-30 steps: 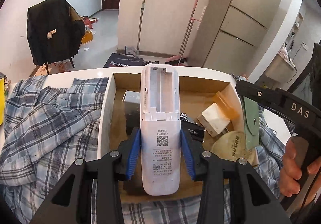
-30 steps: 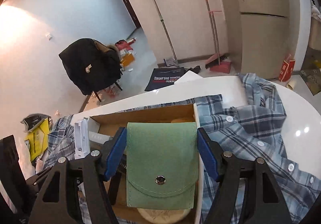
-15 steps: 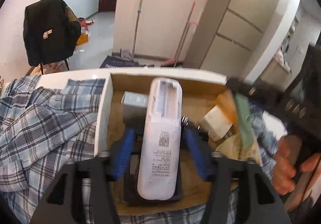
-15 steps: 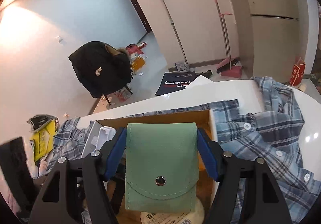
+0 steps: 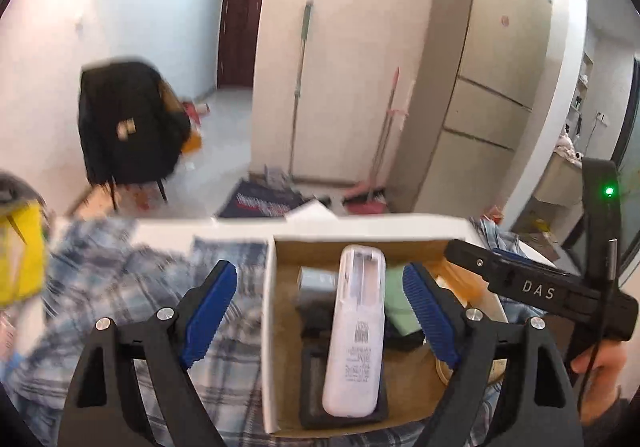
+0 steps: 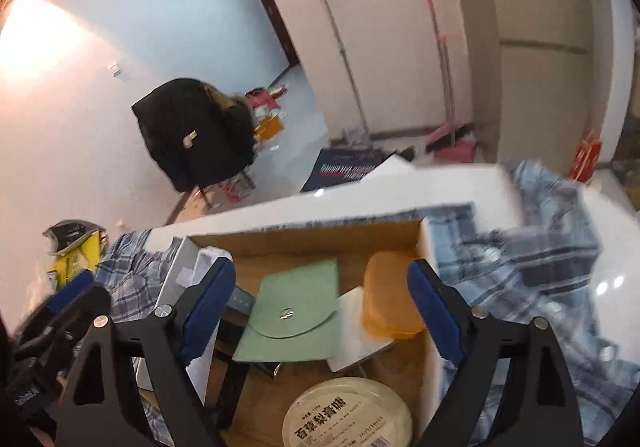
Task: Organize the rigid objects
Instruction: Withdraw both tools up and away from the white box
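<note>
Presently, from the left wrist view, the left gripper [image 5: 320, 311] is seen with fingers spread wide and empty, the white remote [image 5: 354, 331] lying released on a black item inside the cardboard box [image 5: 269, 327]. From the right wrist view, the right gripper [image 6: 320, 311] is likewise seen wide apart and empty, the green pouch [image 6: 296, 311] lying in the box beside an orange case [image 6: 390, 299] and a round tin [image 6: 348, 413].

Lived-in home: fridge [image 5: 492, 87], broom [image 5: 384, 135], jacket-draped chair [image 5: 128, 123].
</note>
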Motion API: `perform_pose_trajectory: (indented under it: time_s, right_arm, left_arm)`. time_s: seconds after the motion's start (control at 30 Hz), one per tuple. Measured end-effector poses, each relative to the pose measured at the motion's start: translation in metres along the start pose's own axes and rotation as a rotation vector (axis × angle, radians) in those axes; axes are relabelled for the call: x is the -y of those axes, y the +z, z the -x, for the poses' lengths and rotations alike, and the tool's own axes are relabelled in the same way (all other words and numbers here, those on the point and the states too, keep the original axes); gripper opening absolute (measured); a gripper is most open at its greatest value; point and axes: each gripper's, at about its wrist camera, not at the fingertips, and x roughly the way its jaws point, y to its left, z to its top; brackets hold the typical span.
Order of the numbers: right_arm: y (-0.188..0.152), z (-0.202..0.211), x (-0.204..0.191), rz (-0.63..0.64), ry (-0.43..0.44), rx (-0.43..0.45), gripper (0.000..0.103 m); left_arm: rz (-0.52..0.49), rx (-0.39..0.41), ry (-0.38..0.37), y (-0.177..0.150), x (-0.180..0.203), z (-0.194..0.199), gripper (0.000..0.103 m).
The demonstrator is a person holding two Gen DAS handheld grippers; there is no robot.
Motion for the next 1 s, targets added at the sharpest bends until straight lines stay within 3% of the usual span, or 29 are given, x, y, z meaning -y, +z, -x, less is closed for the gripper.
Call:
perform_pose_trajectory:
  time_s: [0.1, 0.23, 0.3, 0.43, 0.47, 0.53, 0.6, 0.8, 0.9, 1.0]
  right_arm:
    - [0.004, 0.027, -0.016, 0.096, -0.073, 0.095, 0.091]
    - [0.008, 0.063, -0.04, 0.2, -0.119, 0.191, 0.096]
    - [0.008, 0.082, -0.049, 0.242, -0.137, 0.23, 0.103]
    - [-0.002, 0.122, -0.063, 0.309, -0.156, 0.309, 0.103]
    - [-0.005, 0.133, -0.067, 0.323, -0.16, 0.326, 0.103]
    - [-0.013, 0.156, -0.074, 0.336, -0.165, 0.374, 0.103]
    - [-0.021, 0.181, -0.075, 0.311, -0.133, 0.417, 0.103]
    - [-0.059, 0.231, -0.072, 0.279, -0.058, 0.518, 0.103]
    - [-0.081, 0.245, -0.071, 0.306, -0.048, 0.591, 0.103]
    - [-0.102, 0.251, -0.071, 0.336, -0.065, 0.648, 0.103]
  left_arm:
    - [-0.075, 0.105, 0.023, 0.008, 0.012, 0.031, 0.087]
    - [-0.088, 0.23, 0.026, 0.016, 0.022, 0.075, 0.087]
    - [-0.091, 0.269, 0.036, 0.02, 0.024, 0.093, 0.087]
    - [-0.152, 0.354, 0.01, 0.019, 0.029, 0.142, 0.088]
    - [-0.166, 0.379, 0.0, 0.018, 0.03, 0.156, 0.09]
    - [-0.171, 0.428, 0.002, 0.014, 0.033, 0.177, 0.103]
    - [-0.166, 0.49, -0.008, 0.005, 0.038, 0.202, 0.103]
    - [-0.142, 0.557, -0.013, -0.029, 0.047, 0.249, 0.103]
    - [-0.101, 0.514, 0.048, -0.052, 0.054, 0.26, 0.103]
    - [-0.13, 0.562, 0.066, -0.081, 0.058, 0.264, 0.103]
